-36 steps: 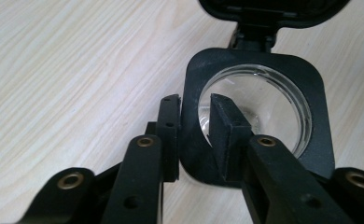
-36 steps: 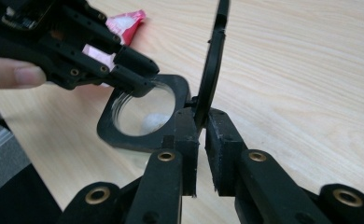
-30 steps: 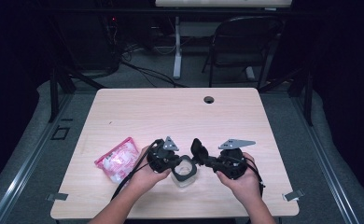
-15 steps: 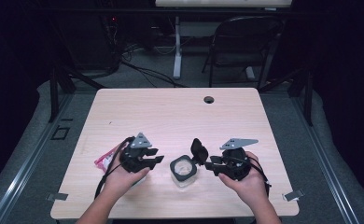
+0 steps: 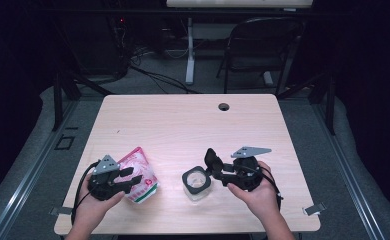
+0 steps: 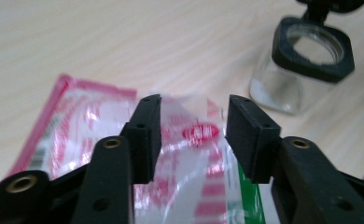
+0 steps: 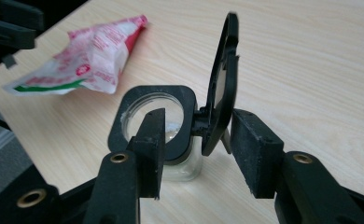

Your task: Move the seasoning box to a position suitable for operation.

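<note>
Jaws apart on both: left gripper [image 5: 125,177] straddles the pink snack pouch [image 5: 140,175] at the table's [image 5: 183,125] near-left edge; right gripper [image 5: 217,167] brackets the glass jar's [image 5: 197,184] upright flip lid [image 7: 223,79]. Pouch looks light, crinkly, slippery: pinch its top seam. Left gripper left the jar for the pouch since earlier.

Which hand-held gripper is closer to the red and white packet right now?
Left. The left hand-held gripper is right at the packet, open jaws over it. The right hand-held gripper is across the table at the open-lidded glass jar.
</note>
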The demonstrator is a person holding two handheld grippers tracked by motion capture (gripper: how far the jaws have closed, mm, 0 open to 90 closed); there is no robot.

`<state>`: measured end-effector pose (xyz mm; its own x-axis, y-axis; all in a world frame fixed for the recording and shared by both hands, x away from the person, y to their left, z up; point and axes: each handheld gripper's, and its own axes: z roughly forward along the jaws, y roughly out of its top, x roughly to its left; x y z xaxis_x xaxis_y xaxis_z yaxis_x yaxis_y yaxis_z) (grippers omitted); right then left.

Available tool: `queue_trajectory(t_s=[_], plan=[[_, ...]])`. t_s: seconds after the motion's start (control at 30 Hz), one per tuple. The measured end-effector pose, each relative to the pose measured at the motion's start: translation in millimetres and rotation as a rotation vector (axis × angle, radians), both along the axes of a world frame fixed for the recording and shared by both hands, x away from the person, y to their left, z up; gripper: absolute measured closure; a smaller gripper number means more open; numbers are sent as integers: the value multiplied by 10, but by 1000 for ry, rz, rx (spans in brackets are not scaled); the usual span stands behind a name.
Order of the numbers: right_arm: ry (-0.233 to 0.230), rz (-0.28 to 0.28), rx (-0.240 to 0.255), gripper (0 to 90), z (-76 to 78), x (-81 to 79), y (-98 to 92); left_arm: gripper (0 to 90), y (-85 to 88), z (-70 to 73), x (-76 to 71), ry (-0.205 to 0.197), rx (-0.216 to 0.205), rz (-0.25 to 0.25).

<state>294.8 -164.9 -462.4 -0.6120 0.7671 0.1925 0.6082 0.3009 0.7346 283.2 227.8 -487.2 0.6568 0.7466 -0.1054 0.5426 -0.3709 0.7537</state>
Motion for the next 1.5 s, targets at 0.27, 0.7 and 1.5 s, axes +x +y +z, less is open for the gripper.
queue_trajectory(t_s=[0.27, 0.7, 1.5], plan=[[18, -19, -14, 646, -196, 145, 181, 592, 129, -62, -114, 27, 15, 28], [12, -55, -5, 854, -296, 283, 202, 593, 265, -84, -200, 13, 14, 90], [9, -160, 31, 776, -301, 300, 2, 579, 359, -84, -162, 6, 8, 116]])
